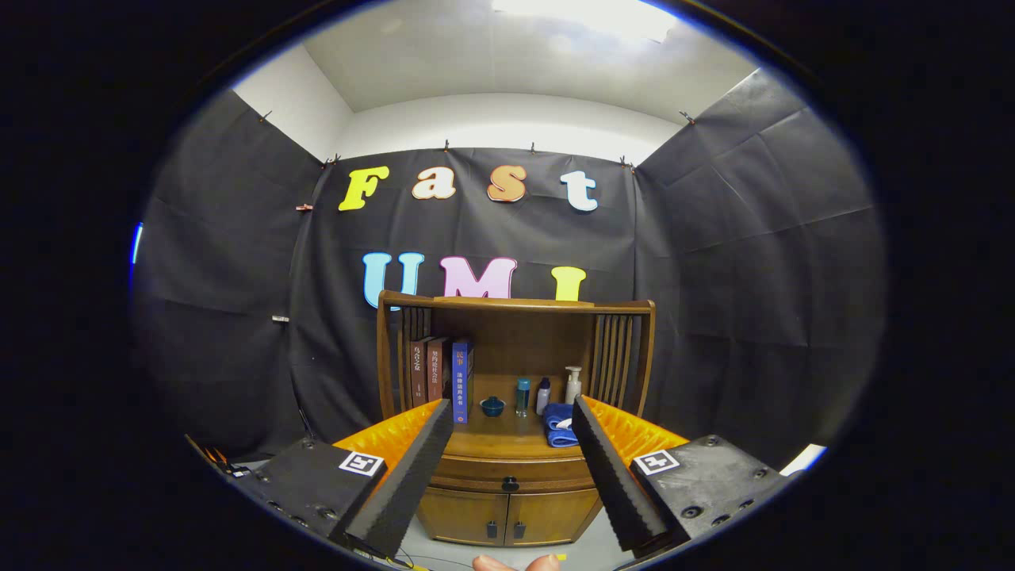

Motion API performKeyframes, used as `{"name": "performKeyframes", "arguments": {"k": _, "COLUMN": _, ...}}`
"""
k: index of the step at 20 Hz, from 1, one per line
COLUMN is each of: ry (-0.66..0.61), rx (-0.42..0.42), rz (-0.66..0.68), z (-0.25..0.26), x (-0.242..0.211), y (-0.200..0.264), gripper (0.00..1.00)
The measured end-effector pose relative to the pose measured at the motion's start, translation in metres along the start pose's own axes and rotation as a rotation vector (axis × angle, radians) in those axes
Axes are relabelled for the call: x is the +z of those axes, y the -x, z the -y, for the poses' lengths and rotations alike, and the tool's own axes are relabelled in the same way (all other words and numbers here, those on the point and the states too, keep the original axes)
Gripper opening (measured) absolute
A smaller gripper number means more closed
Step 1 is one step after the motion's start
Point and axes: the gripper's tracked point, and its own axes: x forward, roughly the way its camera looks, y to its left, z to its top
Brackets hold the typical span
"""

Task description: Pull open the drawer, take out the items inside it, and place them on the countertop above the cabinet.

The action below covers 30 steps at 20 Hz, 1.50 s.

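Note:
A wooden cabinet [507, 507] stands ahead against the booth wall, well beyond my fingers. Its drawer [511, 476] is closed, with a dark knob [510, 483] in the middle of its front, seen in the gap between my fingers. The countertop [503, 436] above the drawer carries several items under a railed back. My gripper [511, 412] is open, fingers spread wide, with nothing between them and far from the drawer. Whatever lies in the drawer is hidden.
On the countertop stand three books [440, 373] at the left, a small dark bowl [492, 407], two small bottles [532, 395], a pump bottle [572, 385] and a folded blue towel [559, 424]. Two lower doors [507, 519] sit under the drawer. A person's fingertips [515, 563] show below.

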Motion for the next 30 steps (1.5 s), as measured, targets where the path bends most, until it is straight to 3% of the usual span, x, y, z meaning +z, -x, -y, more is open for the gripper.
{"name": "performKeyframes", "arguments": {"k": 8, "ry": -0.009, "rx": 0.012, "rz": 0.002, "z": 0.000, "x": 0.000, "y": -0.013, "gripper": 0.99}}
{"name": "performKeyframes", "arguments": {"k": 17, "ry": -0.049, "rx": 0.017, "rz": 0.025, "z": 0.009, "x": -0.012, "y": -0.089, "gripper": 0.98}}
{"name": "performKeyframes", "arguments": {"k": 24, "ry": -0.044, "rx": 0.023, "rz": -0.015, "z": 0.013, "x": -0.084, "y": -0.157, "gripper": 0.98}}
{"name": "performKeyframes", "arguments": {"k": 30, "ry": -0.021, "rx": 0.038, "rz": -0.069, "z": 0.008, "x": -0.187, "y": -0.196, "gripper": 0.99}}
